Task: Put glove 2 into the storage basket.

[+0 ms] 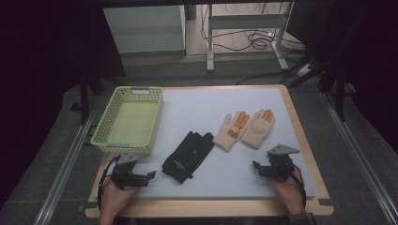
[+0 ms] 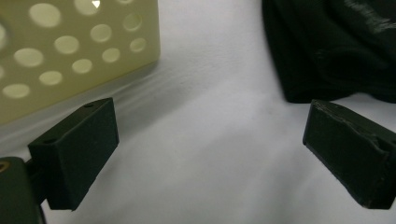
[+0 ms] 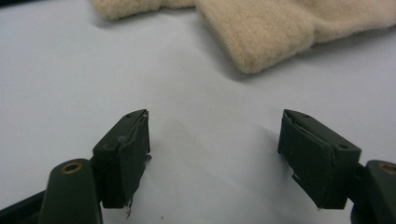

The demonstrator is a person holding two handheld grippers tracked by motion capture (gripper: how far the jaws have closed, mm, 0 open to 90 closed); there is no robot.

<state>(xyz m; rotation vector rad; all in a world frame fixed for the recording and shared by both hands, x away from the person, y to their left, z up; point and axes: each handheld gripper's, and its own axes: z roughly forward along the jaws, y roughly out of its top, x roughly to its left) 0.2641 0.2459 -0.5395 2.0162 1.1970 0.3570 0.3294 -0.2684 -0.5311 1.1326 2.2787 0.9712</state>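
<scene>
Jaws of the left gripper (image 2: pixel 210 154) are spread wide in the left gripper view, with bare white mat between them and nothing pinched. Past the right jaw, at the upper right of that frame, the black gloves (image 2: pixel 331 46) are seen lying flat, close to the jaw tip but apart from it. At the upper left, the perforated wall of the yellow basket (image 2: pixel 70 51) is seen.

In the right gripper view the right gripper (image 3: pixel 215 154) is likewise held spread and empty over the mat. Ahead of it, at the top of the frame, a cuff of the beige gloves (image 3: pixel 261 37) is seen, well clear of the jaws.

In the high view the left gripper (image 1: pixel 151 175) is found at lower left, just below the basket (image 1: pixel 104 136), and the right gripper (image 1: pixel 256 165) at lower right. The black gloves (image 1: pixel 187 155) lie at centre, possibly stacked as a pair, and the beige gloves (image 1: pixel 244 129) right of them on the table (image 1: pixel 300 140).
</scene>
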